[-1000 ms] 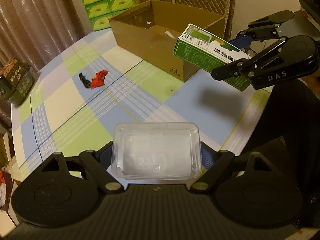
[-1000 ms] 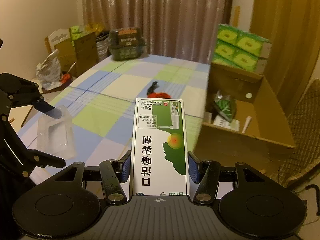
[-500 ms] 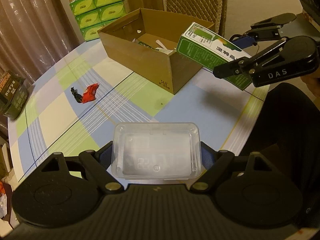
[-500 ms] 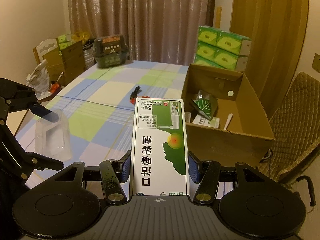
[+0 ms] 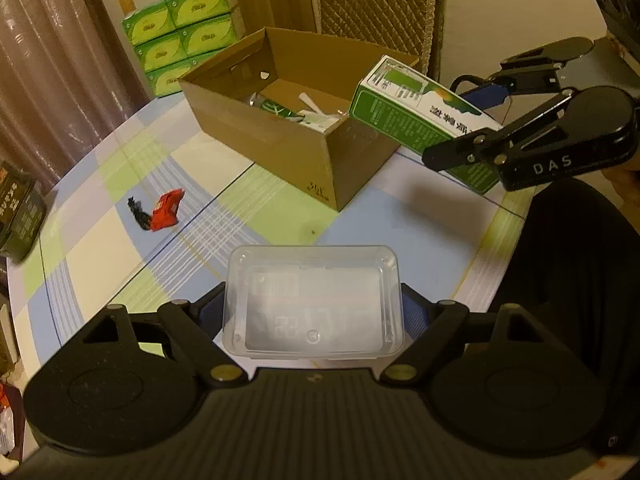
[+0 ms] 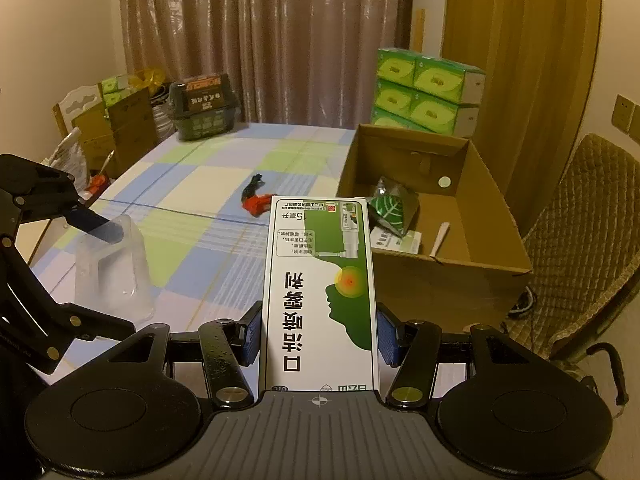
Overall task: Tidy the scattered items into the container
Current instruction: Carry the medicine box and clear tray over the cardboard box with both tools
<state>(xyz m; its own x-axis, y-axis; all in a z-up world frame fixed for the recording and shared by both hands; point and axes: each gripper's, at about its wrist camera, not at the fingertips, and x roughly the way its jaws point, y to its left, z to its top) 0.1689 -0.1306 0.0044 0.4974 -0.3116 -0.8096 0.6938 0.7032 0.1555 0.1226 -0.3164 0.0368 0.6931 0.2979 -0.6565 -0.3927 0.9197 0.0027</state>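
Note:
My left gripper (image 5: 312, 312) is shut on a clear plastic tub (image 5: 312, 300), held above the checked table (image 5: 380, 216). My right gripper (image 6: 319, 338) is shut on a green-and-white carton (image 6: 320, 280), which hangs near the open cardboard box (image 6: 440, 280). From the left wrist view, the carton (image 5: 400, 108) overlaps the box's near right corner (image 5: 272, 144). The box holds a green packet (image 6: 392, 208) and small white items. A red-and-black scrap (image 5: 164, 210) lies on the table left of the box. The left gripper (image 6: 104, 272) with its tub (image 6: 116, 280) also shows in the right wrist view.
Stacked green tissue packs (image 5: 184, 32) and a quilted chair (image 5: 380, 8) stand behind the box. A dark basket (image 6: 204, 108) sits at the table's far end. A person's dark clothing (image 5: 568, 280) is at the near right table edge. More clutter lies beyond the left edge (image 6: 104, 136).
Both grippers have drifted with their loads. The cardboard box has slid toward the middle of the right wrist view. In the left wrist view more of its inside shows.

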